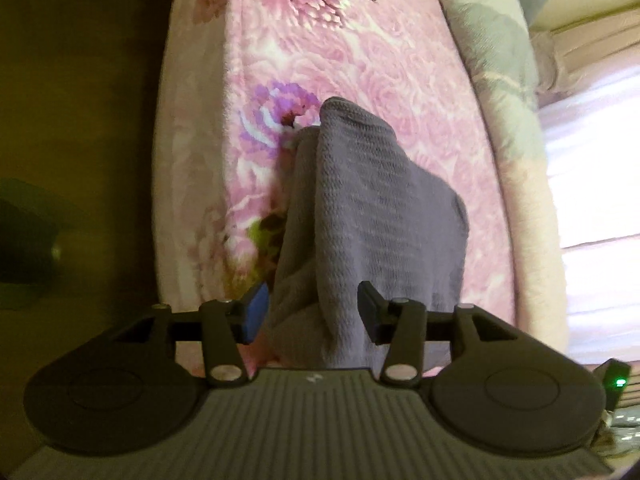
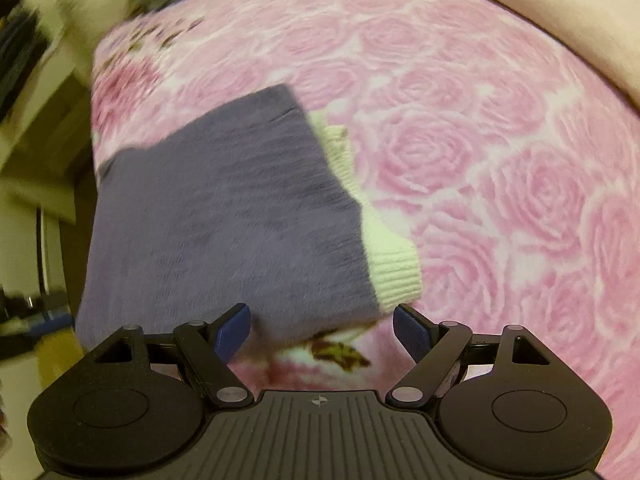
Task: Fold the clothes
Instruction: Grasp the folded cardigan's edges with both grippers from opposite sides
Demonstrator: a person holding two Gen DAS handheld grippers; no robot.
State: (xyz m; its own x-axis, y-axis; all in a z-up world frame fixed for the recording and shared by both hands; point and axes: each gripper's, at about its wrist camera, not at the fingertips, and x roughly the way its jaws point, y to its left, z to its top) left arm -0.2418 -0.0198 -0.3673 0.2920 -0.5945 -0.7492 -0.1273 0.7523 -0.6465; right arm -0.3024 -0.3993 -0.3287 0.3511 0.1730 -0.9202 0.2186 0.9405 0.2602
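Left wrist view, left to right: dim brownish floor (image 1: 80,120); then a bed under a plush pink blanket (image 1: 360,60) embossed with roses, one purple bloom printed near the middle; then a pale, fuzzy rolled quilt (image 1: 500,92) along the far side. Draped down the middle, a grey-purple knitted garment (image 1: 372,200), ribbed in fine rows, bunched into soft vertical folds. Left tool (image 1: 312,308) parted around the lower folds, blue pad (image 1: 256,312) beside the cloth, no firm pinch visible.

Right wrist view: same garment (image 2: 224,216) lying flat on the blanket (image 2: 500,140), roughly rectangular, blurred. Pale green ribbed trim (image 2: 392,260) along its right edge. Right tool (image 2: 322,328) spread wide just at the near edge, gripping nothing.
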